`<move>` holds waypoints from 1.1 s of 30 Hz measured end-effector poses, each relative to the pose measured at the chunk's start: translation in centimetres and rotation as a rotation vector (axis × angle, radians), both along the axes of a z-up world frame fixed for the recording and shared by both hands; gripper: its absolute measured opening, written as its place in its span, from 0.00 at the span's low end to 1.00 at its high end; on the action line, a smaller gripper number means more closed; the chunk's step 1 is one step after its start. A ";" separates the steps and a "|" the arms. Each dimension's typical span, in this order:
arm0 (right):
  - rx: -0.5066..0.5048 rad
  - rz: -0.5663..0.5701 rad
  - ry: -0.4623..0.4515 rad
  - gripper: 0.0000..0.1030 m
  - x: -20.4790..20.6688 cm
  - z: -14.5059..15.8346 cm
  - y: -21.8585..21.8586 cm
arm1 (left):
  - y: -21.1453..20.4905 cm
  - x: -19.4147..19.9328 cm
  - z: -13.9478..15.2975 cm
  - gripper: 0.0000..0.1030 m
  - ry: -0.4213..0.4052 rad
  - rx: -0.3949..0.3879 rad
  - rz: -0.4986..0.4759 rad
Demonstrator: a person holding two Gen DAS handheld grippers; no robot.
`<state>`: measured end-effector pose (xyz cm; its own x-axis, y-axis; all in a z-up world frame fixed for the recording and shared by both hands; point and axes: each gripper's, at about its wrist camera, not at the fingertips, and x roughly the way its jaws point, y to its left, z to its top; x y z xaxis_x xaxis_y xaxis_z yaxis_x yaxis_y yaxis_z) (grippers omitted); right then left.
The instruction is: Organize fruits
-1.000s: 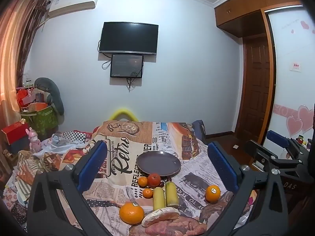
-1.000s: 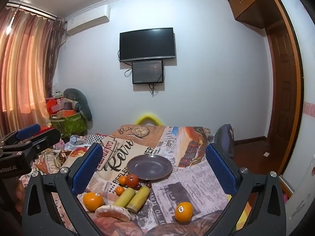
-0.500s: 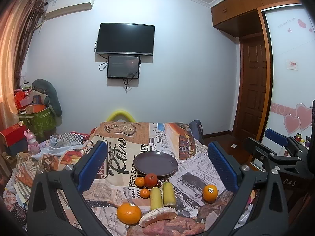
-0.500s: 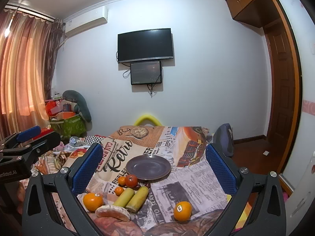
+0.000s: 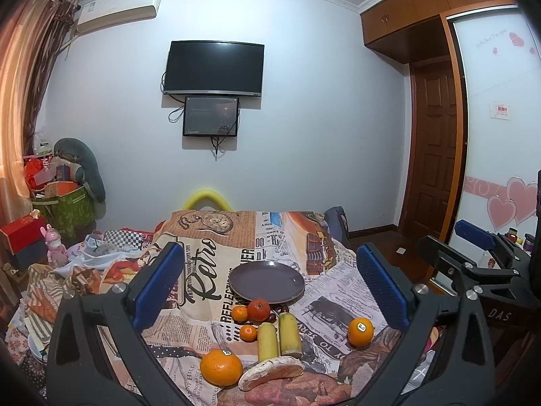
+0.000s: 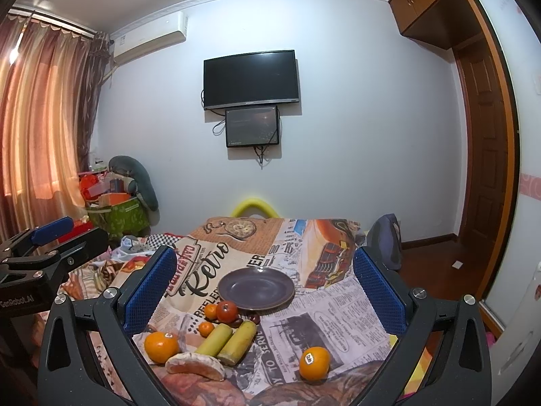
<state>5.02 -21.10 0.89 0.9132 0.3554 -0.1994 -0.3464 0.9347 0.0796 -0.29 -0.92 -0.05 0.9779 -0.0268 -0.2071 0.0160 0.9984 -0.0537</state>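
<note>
An empty dark plate (image 5: pixel 266 281) (image 6: pixel 256 288) sits mid-table on a newspaper-print cloth. In front of it lie a red tomato (image 5: pixel 258 309) (image 6: pixel 227 311), two small tangerines (image 5: pixel 240 313) (image 6: pixel 211 311), two yellow-green cane pieces (image 5: pixel 279 335) (image 6: pixel 226 342), a pomelo slice (image 5: pixel 271 373) (image 6: pixel 195 366) and two stickered oranges, one left (image 5: pixel 221 366) (image 6: pixel 161 346), one right (image 5: pixel 360 332) (image 6: pixel 314 362). My left gripper (image 5: pixel 268 279) and right gripper (image 6: pixel 262 279) are both open and empty, held above the near edge, apart from the fruit.
The table cloth (image 5: pixel 216 237) hangs over the edges. A green bag with clutter (image 5: pixel 64 206) stands at the left, a backpack (image 6: pixel 385 240) at the table's right side, a door (image 5: pixel 436 149) beyond. Each gripper shows in the other's view: the right (image 5: pixel 480 260), the left (image 6: pixel 44 250).
Both grippers have tilted up slightly, so the table and fruit sit a little lower in view. Both stay open. Nothing on the table has moved.
</note>
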 end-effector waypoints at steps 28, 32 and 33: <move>-0.003 0.007 -0.004 1.00 -0.4 -0.3 0.2 | -0.2 0.0 -0.1 1.00 0.000 0.000 -0.006; 0.001 0.010 0.000 1.00 -0.3 -0.2 0.2 | -0.2 0.0 -0.1 1.00 0.002 -0.001 -0.007; 0.001 0.010 0.000 1.00 -0.3 -0.2 0.3 | -0.2 0.0 -0.1 1.00 0.002 -0.001 -0.007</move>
<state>4.71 -20.85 0.66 0.9095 0.3648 -0.1993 -0.3559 0.9311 0.0802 -0.31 -1.13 -0.18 0.9774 -0.0340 -0.2086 0.0230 0.9982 -0.0549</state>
